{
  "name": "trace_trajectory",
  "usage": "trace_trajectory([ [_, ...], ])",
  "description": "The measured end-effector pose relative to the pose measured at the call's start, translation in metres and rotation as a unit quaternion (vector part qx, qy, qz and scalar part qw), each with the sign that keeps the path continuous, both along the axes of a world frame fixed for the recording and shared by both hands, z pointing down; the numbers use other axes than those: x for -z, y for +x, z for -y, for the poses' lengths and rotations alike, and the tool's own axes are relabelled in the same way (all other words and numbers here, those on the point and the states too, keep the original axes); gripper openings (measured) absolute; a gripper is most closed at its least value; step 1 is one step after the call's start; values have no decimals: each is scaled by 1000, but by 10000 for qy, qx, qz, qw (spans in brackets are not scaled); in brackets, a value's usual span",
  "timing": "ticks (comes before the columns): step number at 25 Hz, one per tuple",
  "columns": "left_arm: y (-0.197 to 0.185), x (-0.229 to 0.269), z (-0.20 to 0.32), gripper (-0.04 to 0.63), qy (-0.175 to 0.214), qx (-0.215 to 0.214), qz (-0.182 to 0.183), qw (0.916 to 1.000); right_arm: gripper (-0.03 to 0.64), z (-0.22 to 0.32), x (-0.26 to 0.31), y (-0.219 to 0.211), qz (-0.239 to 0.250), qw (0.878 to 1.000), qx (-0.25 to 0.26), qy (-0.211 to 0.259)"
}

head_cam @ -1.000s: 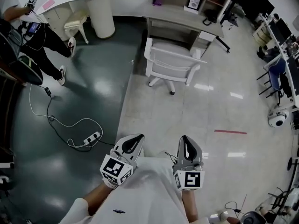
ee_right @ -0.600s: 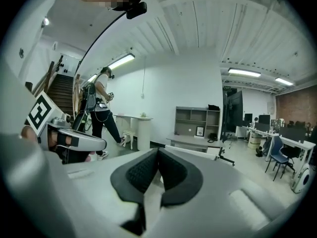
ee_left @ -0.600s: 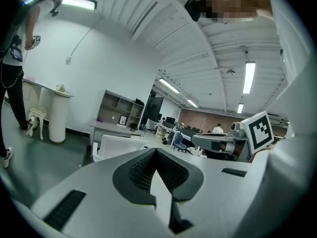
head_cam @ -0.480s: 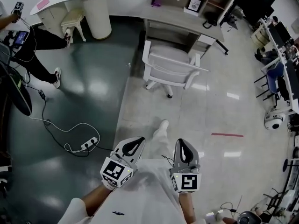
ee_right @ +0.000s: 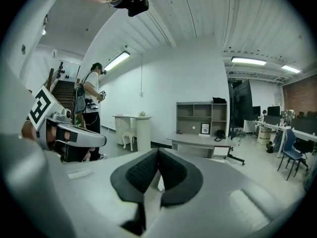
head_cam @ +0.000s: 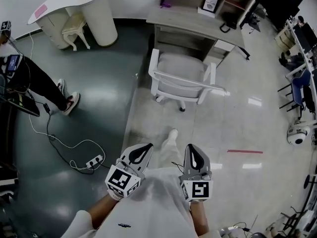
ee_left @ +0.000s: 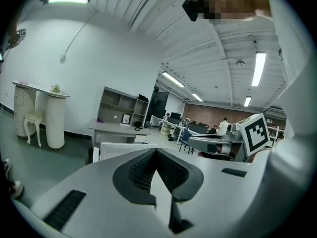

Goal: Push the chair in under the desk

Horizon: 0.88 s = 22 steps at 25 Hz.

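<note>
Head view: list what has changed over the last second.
The camera has moved forward: a shoe now shows on the floor ahead, and the chair looks nearer. The bystander at left has moved lower in the view. Nothing was taken hold of or let go. Unchanged: left gripper and right gripper shut and empty; chair still out from the desk.

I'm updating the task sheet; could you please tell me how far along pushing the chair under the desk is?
Done: nothing yet; the chair stands out in front of the desk, backrest toward the person. In hand: nothing; the left tongs and right tongs are shut and empty, near the body, well short of the chair. Left: approach, meet the backrest, push it under.
</note>
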<state>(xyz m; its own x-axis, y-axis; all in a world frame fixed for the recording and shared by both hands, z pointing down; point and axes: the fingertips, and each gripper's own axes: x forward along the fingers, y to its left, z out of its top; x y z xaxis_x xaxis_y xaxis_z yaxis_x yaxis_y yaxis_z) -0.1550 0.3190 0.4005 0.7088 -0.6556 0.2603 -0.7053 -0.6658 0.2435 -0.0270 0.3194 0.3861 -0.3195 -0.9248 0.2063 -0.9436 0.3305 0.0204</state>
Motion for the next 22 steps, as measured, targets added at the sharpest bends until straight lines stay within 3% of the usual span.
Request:
trace_trajectory([
  [12,108,42,159,8,317,-62,410,9986,12,174,12,104,376,9983,452,57],
  [22,148,31,230,8,74,-93,456,9989,12,250,17,131,407,9976,558,-5],
])
